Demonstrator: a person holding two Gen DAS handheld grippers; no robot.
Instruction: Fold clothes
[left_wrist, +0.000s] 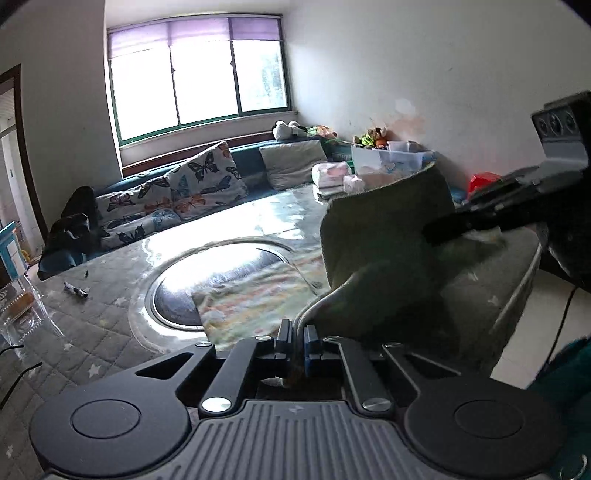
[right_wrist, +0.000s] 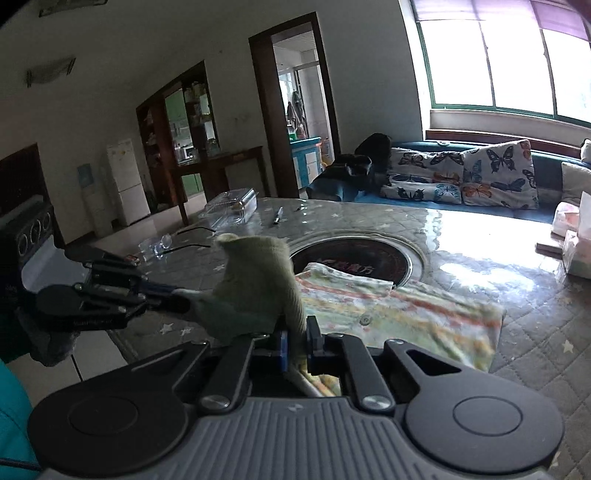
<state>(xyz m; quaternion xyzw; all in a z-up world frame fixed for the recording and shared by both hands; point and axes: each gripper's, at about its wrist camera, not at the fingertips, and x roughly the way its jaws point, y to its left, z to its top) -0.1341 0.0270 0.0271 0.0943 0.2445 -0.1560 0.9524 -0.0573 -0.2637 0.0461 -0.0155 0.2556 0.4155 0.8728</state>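
A pale green knit garment (left_wrist: 384, 266) hangs bunched in the air between both grippers, above the near edge of the table. My left gripper (left_wrist: 297, 334) is shut on its lower hem. My right gripper (left_wrist: 434, 232) comes in from the right and pinches its other side. In the right wrist view the green garment (right_wrist: 258, 284) rises from my right gripper (right_wrist: 297, 332), which is shut on it, and my left gripper (right_wrist: 181, 295) grips it from the left. A pastel striped garment (left_wrist: 251, 299) (right_wrist: 406, 314) lies flat on the table beneath.
The grey quilted table cover (left_wrist: 92, 332) (right_wrist: 535, 332) surrounds a round dark inset plate (left_wrist: 177, 295) (right_wrist: 354, 258). A pen (right_wrist: 277, 216), a clear plastic box (right_wrist: 232, 206) and glasses (right_wrist: 162, 243) lie at the far side. A butterfly-cushion sofa (left_wrist: 177, 192) stands behind, with tissue packs (right_wrist: 576, 251) at the right.
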